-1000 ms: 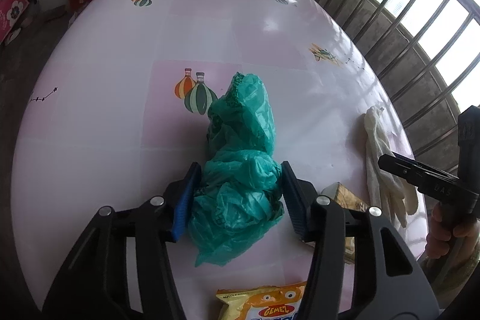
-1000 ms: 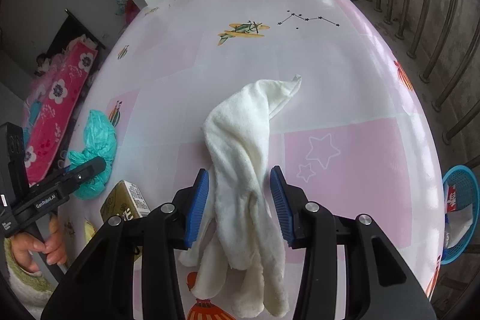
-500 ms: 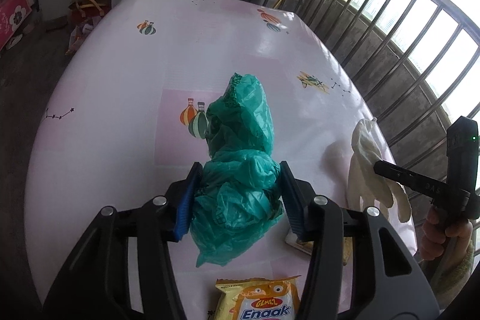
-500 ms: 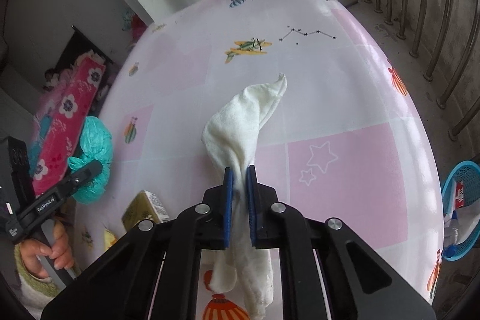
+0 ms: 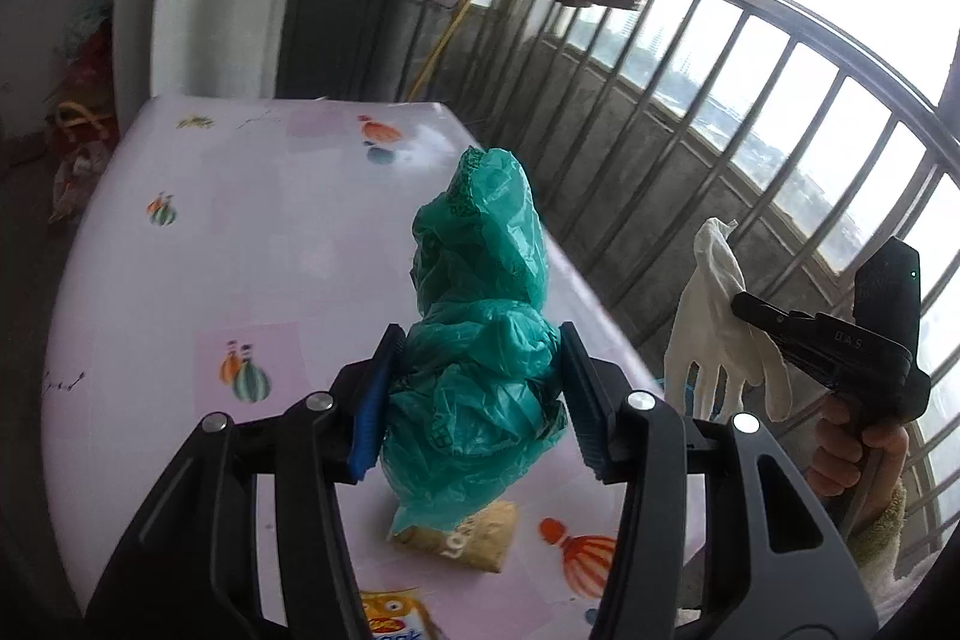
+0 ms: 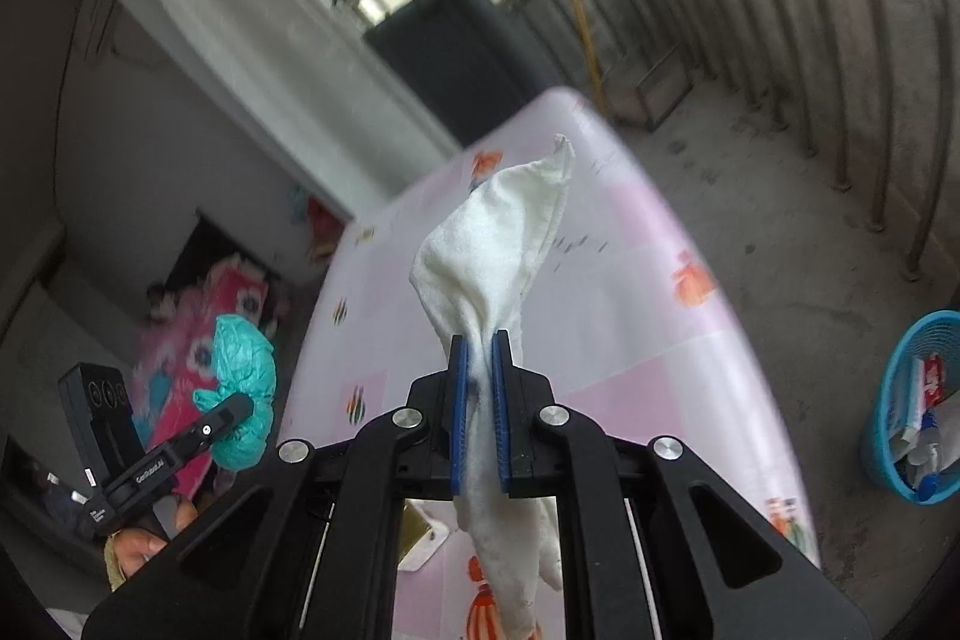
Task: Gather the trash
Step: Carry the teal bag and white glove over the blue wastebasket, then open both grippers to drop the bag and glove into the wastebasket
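Your left gripper (image 5: 474, 394) has the plastic bag (image 5: 480, 340) between its fingers, up above the table (image 5: 240, 232). Under the bag, on the near part of the table, lies a small carton (image 5: 474, 538). Nearer to you than the carton, at the table's near edge, lies a snack packet (image 5: 390, 616). To your right, your right gripper (image 6: 478, 412) pinches the glove (image 6: 498, 268), which hangs past the table's right edge, off the top. The railing (image 5: 750, 100) runs along the right side, beyond the table. A basket (image 6: 912, 406) sits on the floor, right of the table, with bits of trash in it.
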### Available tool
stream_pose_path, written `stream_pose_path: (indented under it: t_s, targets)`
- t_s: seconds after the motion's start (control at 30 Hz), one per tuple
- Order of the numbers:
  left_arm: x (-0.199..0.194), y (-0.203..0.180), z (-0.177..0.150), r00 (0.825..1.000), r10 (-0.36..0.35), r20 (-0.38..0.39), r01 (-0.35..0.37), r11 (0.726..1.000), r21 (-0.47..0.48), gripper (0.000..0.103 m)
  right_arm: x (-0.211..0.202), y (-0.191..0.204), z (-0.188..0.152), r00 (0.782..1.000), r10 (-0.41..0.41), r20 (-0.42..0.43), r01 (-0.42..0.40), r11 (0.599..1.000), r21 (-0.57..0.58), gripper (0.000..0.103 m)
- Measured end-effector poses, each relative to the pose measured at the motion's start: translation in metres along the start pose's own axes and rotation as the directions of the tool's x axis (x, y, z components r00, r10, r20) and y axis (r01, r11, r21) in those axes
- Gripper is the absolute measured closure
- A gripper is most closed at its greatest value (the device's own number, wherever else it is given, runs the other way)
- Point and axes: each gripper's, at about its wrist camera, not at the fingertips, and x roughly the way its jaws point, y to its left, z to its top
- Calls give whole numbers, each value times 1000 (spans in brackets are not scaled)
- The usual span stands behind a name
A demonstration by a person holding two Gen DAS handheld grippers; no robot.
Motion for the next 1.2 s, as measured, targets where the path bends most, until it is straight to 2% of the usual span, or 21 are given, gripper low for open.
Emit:
stream_pose_path:
  t_s: [0.13, 0.23, 0.27, 0.33, 0.47, 0.53, 0.57, 0.67, 0.73, 0.77, 0.8, 0.93, 0.97, 1.0, 1.03, 1.07, 1.1, 1.2]
  targets:
    - [29, -58, 22, 985, -157, -71, 162, 985, 64, 55, -60, -41, 3, 983, -119, 141, 106, 990, 98, 94]
    - [60, -110, 28, 965, -219, -145, 240, 960, 144, 55, -100, -85, -3, 950, -225, 215, 175, 957, 230, 94]
    - [73, -130, 28, 955, -238, -178, 268, 949, 167, 55, -113, -102, -8, 936, -267, 231, 199, 940, 278, 94]
    - [105, -173, 25, 920, -289, -266, 346, 917, 200, 55, -130, -128, -17, 911, -329, 249, 228, 904, 361, 94]
    - [163, -240, 3, 874, -298, -383, 412, 874, 259, 54, -149, -180, -37, 875, -427, 229, 275, 827, 490, 94]
    - [199, -270, -13, 838, -300, -456, 449, 855, 261, 54, -154, -208, -44, 855, -479, 200, 315, 785, 534, 94]
    - [215, -283, -21, 823, -300, -483, 461, 849, 259, 54, -157, -219, -46, 851, -490, 189, 322, 771, 549, 94]
    - [250, -316, -41, 794, -291, -534, 473, 847, 241, 54, -151, -252, -49, 841, -519, 151, 349, 734, 582, 94]
    - [275, -340, -50, 760, -311, -571, 498, 843, 204, 54, -142, -275, -48, 835, -536, 121, 374, 716, 589, 94]
    - [284, -350, -52, 749, -319, -581, 508, 839, 196, 54, -137, -286, -47, 838, -535, 105, 378, 709, 595, 94]
    - [294, -361, -56, 744, -321, -586, 514, 835, 195, 54, -132, -304, -45, 844, -528, 88, 373, 698, 611, 94]
    - [337, -394, -73, 747, -282, -602, 491, 845, 212, 53, -114, -353, -34, 846, -531, 58, 372, 665, 647, 93]
    - [354, -402, -79, 745, -254, -617, 475, 851, 223, 47, -110, -364, -33, 846, -531, 51, 374, 659, 653, 93]
    - [366, -408, -82, 739, -223, -636, 460, 856, 235, 43, -100, -383, -33, 860, -508, 46, 354, 659, 663, 88]
    - [380, -415, -86, 725, -195, -660, 451, 859, 242, 37, -93, -399, -36, 873, -487, 36, 335, 650, 682, 80]
    - [393, -422, -90, 710, -167, -684, 438, 866, 243, 37, -84, -414, -40, 875, -485, 8, 339, 623, 705, 65]
    - [399, -426, -91, 706, -153, -692, 432, 867, 248, 37, -75, -433, -47, 865, -499, -43, 369, 578, 728, 62]
    - [394, -427, -89, 702, -189, -687, 472, 845, 249, 33, -69, -453, -64, 847, -522, -96, 393, 496, 774, 62]
